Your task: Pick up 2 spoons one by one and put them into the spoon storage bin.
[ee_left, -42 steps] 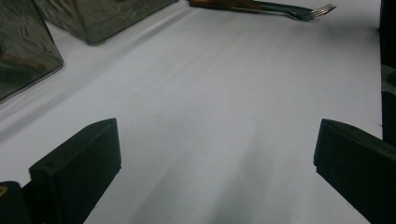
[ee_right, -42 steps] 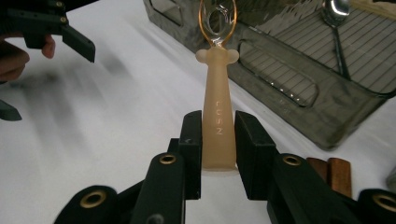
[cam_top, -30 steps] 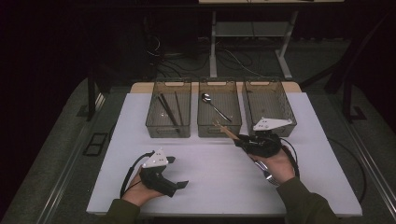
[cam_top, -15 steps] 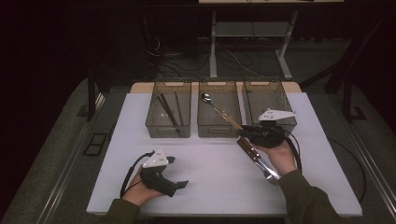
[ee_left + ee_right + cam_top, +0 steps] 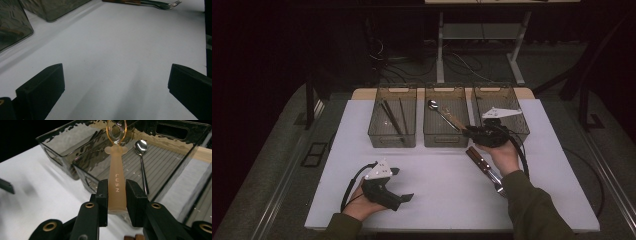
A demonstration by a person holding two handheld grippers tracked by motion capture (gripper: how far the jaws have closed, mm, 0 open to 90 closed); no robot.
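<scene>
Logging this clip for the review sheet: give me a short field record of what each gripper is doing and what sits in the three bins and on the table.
right gripper: shut on the tan-handled utensil, held over the near wall of the middle bin
utensil head: transparent amber loop; type cannot be told
left gripper: open, nothing between the fingers, over the white table
left bin: dark chopsticks
middle bin contents: one metal spoon
right bin: contents cannot be told
loose on table: wooden-handled forks by the right hand
</scene>
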